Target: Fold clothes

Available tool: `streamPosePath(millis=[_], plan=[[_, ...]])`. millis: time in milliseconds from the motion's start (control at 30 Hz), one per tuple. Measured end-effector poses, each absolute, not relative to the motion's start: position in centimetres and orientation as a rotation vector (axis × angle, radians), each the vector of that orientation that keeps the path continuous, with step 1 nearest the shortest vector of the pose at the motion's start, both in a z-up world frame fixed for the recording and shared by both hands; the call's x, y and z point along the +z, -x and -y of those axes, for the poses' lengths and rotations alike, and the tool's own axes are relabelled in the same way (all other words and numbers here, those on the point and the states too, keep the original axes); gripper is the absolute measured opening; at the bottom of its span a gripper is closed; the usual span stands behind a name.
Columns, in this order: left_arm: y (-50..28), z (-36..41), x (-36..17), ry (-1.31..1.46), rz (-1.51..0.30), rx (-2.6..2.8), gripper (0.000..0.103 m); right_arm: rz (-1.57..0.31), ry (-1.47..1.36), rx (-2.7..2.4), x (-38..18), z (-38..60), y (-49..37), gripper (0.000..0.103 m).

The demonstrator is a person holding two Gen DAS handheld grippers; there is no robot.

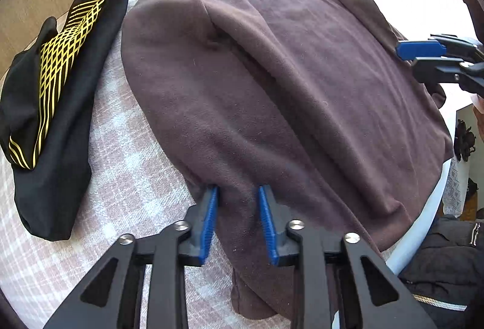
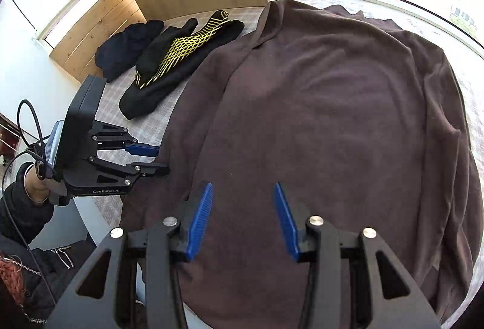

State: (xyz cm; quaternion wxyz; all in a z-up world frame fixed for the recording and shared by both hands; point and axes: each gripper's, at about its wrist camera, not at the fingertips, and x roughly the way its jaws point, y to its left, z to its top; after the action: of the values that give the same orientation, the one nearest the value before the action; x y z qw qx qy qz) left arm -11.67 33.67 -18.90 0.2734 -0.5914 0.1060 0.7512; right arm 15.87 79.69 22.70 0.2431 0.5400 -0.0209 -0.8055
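The brown fleece garment (image 2: 317, 123) lies spread on the checked bed (image 1: 127, 177). Left tool (image 1: 237, 190), spread, straddles its near sleeve fold; right tool (image 2: 243, 188) hovers spread above. Each should pinch a single layer cleanly.

Left claw (image 1: 237, 193): seen from its own wrist camera at the lower centre of the frame, black linkage arms spreading to the bottom edge, both blue fingers (image 1: 208, 223) parted with a clear gap between them, tips angled slightly inward. In the right wrist view it sits at the middle left, pointing toward the right of the frame, fingers apart, one above the other.

Left hand (image 2: 37, 185): lower left of the right wrist view, wrapped round the claw's handle, dark sleeve at the wrist.

Right claw (image 2: 243, 188): lower centre of its own view, blue fingers spread wide, nothing between them. Also at the right edge of the left wrist view, pointing left.
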Motion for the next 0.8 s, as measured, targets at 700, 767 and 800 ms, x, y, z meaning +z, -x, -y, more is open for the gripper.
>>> streamPosePath(millis=[700, 767, 800], plan=[[12.6, -14.5, -9.6, 1.582, -0.572, 2.566, 0.033, 0.113, -1.601, -2.589, 23.2, -89.9, -24.9, 0.053], [10.8, -15.7, -10.0, 1.555, -0.549, 2.499, 0.033, 0.099, -1.620, -2.601, 22.9, -90.3, -25.7, 0.053], [10.1, -16.9, -10.3, 1.542, -0.499, 2.440, 0.034, 0.100, -1.640, -2.604, 22.5, -90.8, -26.1, 0.053]])
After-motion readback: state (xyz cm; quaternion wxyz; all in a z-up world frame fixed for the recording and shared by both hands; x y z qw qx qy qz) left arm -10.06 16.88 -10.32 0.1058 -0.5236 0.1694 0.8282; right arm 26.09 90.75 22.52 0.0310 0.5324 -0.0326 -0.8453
